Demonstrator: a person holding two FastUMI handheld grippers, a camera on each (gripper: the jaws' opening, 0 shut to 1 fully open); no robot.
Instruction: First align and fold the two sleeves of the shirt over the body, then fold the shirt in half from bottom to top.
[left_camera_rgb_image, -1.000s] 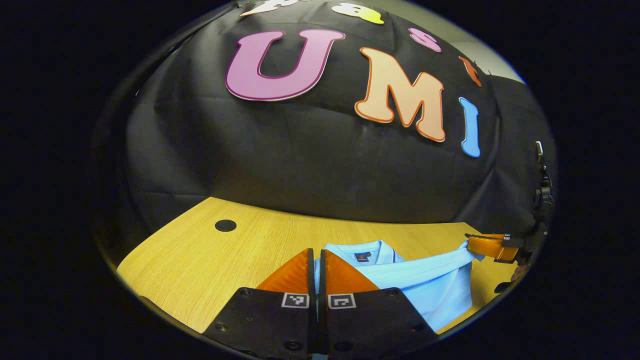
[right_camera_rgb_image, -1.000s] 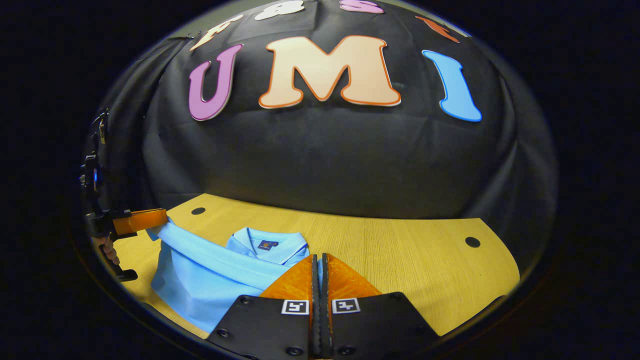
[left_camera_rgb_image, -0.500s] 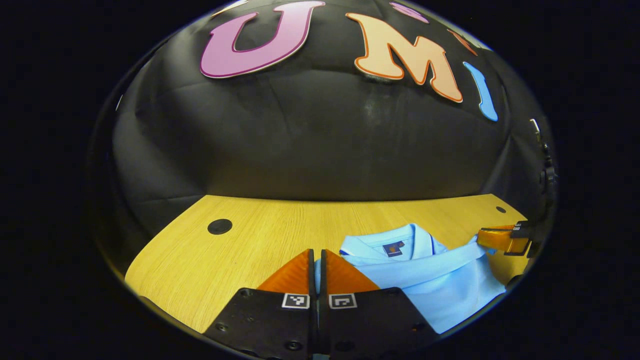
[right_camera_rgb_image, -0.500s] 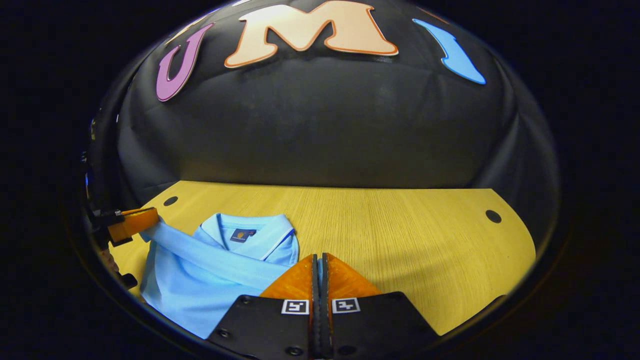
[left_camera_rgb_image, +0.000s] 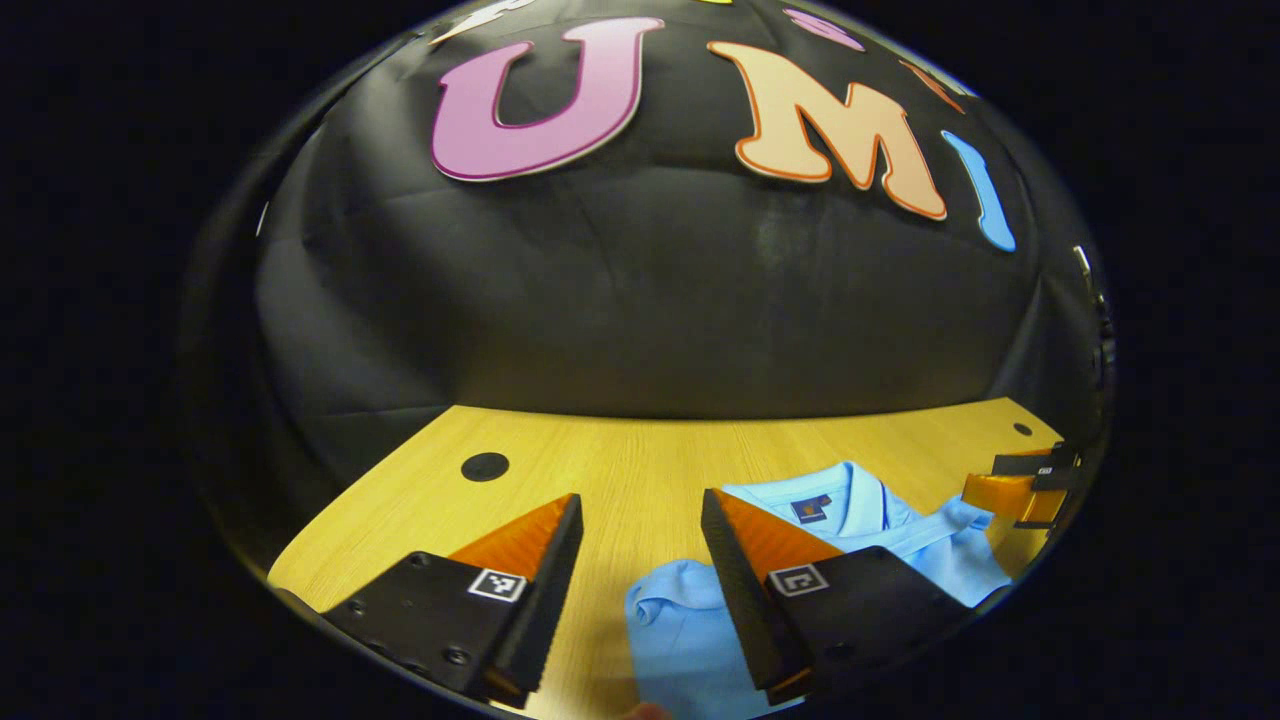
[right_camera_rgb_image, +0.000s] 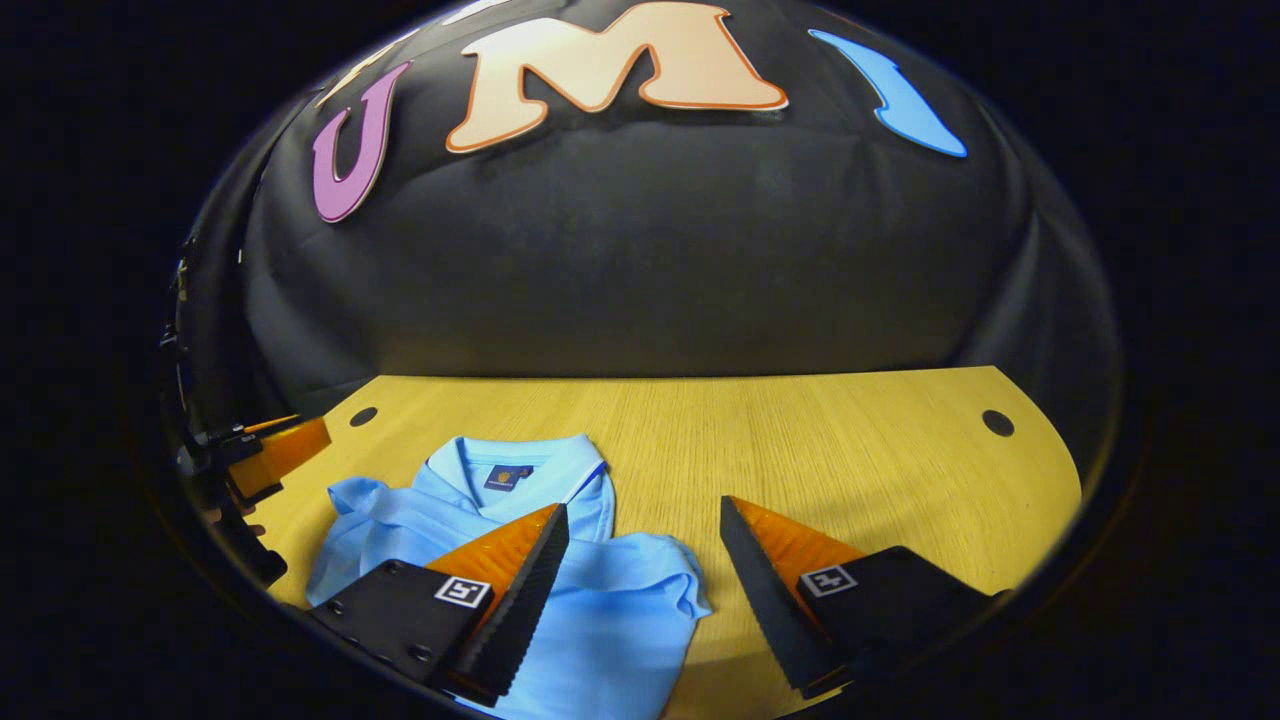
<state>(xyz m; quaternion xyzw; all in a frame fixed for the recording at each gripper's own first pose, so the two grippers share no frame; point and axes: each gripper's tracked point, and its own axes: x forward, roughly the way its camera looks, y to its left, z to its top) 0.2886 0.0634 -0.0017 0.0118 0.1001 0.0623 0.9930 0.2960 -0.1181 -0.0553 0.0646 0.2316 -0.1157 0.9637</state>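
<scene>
Both your tongs, left (left_camera_rgb_image: 640, 520) and right (right_camera_rgb_image: 643, 530), have sprung wide, dropping the shirt (right_camera_rgb_image: 600, 600) (folded, rumpled) onto the bench (right_camera_rgb_image: 850, 450).

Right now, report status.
Left hand-held gripper open, right hand-held gripper open. Blue shirt lies folded on the table, collar at far end. Nothing in the way.

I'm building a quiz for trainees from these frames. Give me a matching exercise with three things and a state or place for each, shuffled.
Things:
1. left tool
2. shirt
3. collar label

States or places:
A. lying folded on the wooden table
B. open, holding nothing
C. inside the neck opening

Pairs: 1-B, 2-A, 3-C
</scene>
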